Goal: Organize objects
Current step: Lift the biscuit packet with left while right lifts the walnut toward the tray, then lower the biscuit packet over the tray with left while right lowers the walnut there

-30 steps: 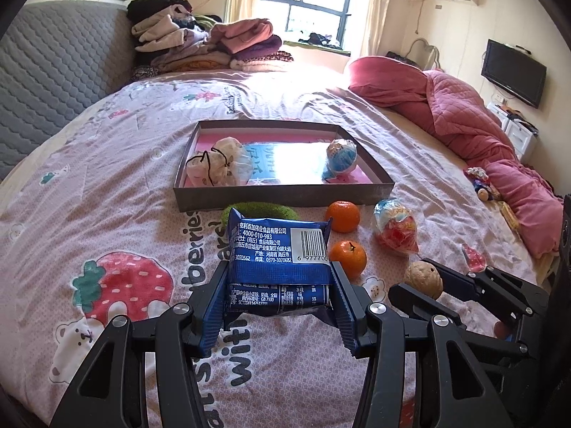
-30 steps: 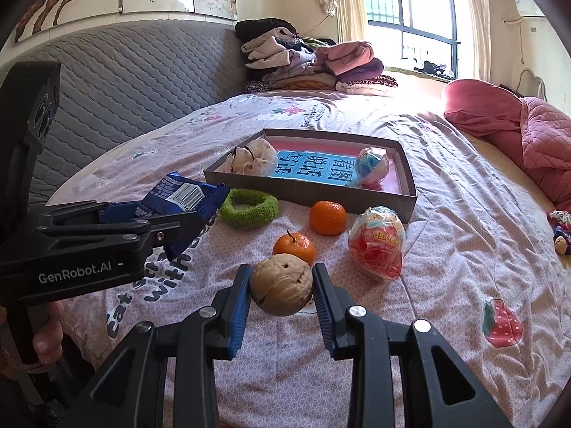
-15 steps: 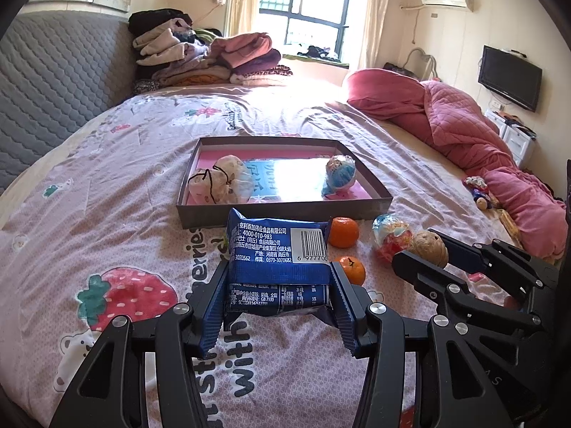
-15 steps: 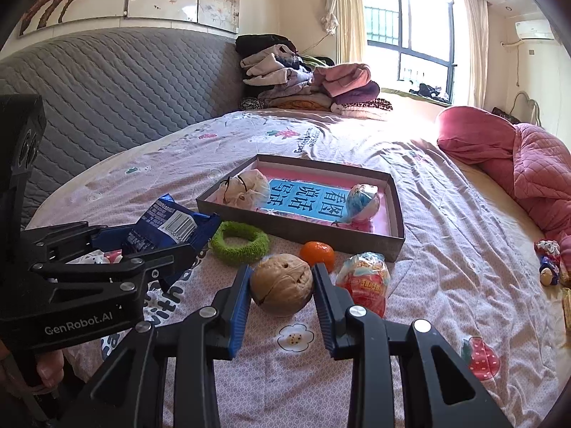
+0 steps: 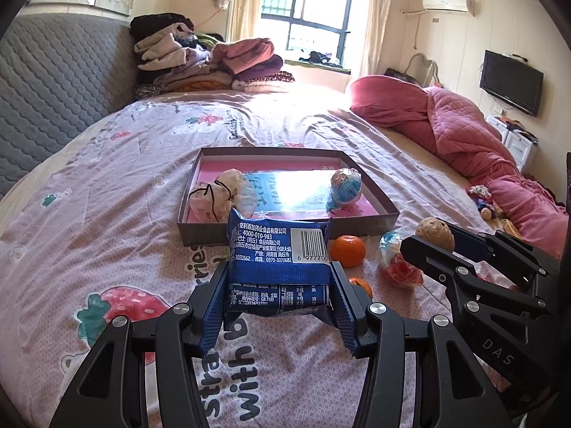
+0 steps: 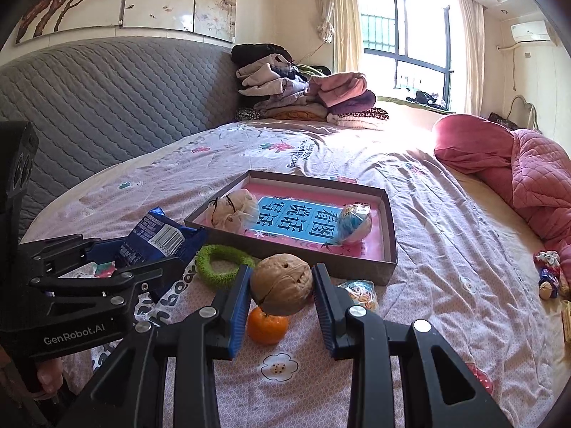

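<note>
Left wrist view: left gripper clamps a blue snack packet above the bed, near its front edge. Right wrist view: right gripper pinches a walnut over an orange. Beyond, a green ring touches the tray's near wall. Tray sits mid-bed, holding a cloth pouch and a wrapped ball. Clothes pile at far edge.
</note>
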A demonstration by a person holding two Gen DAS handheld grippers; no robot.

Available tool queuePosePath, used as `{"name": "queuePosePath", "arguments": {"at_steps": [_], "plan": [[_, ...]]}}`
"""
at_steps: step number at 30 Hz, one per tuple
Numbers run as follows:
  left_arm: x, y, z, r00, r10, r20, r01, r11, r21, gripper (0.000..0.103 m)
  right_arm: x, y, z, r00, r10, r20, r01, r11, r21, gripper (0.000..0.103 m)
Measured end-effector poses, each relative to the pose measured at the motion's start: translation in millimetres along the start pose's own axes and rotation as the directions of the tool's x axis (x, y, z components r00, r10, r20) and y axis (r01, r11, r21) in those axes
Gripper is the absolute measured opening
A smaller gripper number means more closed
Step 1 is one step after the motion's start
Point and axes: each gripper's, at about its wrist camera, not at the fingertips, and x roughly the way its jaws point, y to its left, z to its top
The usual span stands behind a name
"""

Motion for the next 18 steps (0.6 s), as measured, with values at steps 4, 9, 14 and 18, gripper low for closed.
{"name": "queuePosePath", "arguments": {"at_steps": [4, 9, 14, 18], "plan": [[4, 3, 9, 1.0, 0.006, 0.009, -0.006, 1.0, -0.004, 0.055, 6, -1, 10, 1.0, 0.002, 0.016, -0.002, 1.0, -0.005, 0.034], [9, 4, 20, 1.0, 0.008, 0.018, -0.008, 1.0, -0.007, 0.055, 11, -4, 20, 0.999, 0.005, 0.036, -0.004, 1.0, -0.004, 0.034], [17, 5, 31, 1.0, 0.015, 0.027, -0.014, 1.0, -0.003, 0.055, 16, -8, 29, 0.998, 0.029, 0.052, -0.029, 1.0, 0.003, 0.034], [26, 9, 41, 1.0, 0.015, 0.025, -0.014, 1.0, -0.013, 0.055, 24, -13, 34, 0.998, 0.032, 0.049, -0.032, 0.999, 0.005, 0.034]]}}
